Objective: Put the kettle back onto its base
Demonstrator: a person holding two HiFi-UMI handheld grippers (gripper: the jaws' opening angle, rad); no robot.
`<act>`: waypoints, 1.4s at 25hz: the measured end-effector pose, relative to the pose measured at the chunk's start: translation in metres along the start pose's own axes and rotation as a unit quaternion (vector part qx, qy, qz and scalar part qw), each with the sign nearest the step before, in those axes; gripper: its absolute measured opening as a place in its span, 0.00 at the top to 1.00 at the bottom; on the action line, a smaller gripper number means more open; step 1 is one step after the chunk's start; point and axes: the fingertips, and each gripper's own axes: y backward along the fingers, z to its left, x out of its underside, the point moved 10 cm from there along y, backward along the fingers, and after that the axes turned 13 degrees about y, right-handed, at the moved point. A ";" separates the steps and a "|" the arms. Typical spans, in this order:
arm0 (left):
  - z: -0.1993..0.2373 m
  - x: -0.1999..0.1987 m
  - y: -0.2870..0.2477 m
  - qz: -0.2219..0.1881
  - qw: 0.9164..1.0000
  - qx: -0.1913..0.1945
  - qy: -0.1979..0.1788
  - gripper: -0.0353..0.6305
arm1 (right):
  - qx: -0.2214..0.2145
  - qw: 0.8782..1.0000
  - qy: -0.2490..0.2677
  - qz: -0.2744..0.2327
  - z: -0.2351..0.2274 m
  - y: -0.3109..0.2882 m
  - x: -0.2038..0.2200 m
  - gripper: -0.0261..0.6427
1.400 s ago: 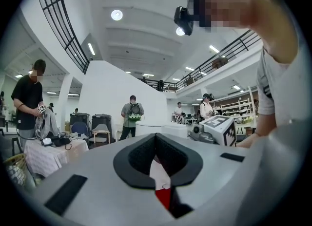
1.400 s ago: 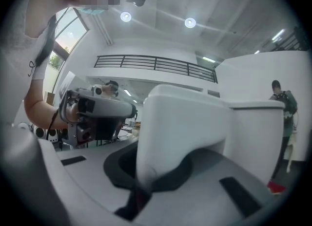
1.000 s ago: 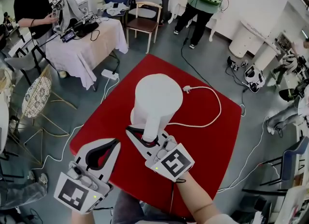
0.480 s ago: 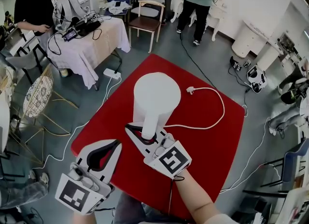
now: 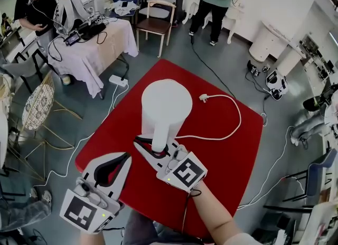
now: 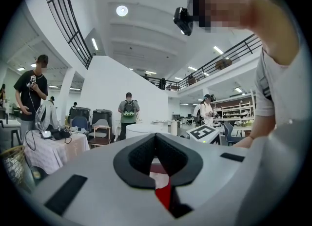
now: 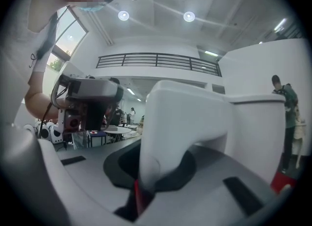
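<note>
While right tongs clamp the kettle, a cord lies beside.

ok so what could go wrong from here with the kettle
The right hand-held gripper clamps only the handle of the white round kettle, so the body might swing or tilt. The base shows in no view, perhaps hidden beneath it, so it may seat off-centre. The loose white cord on the red table could snag.

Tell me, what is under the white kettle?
The red table shows all around the kettle, and a white cord leads in under it. Whatever sits directly underneath, such as a base, is covered by the kettle.
</note>
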 end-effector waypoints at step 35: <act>-0.155 -0.038 0.041 -0.012 0.998 0.048 -0.025 0.93 | 0.090 0.995 -0.044 -0.019 0.080 0.174 -0.155 0.95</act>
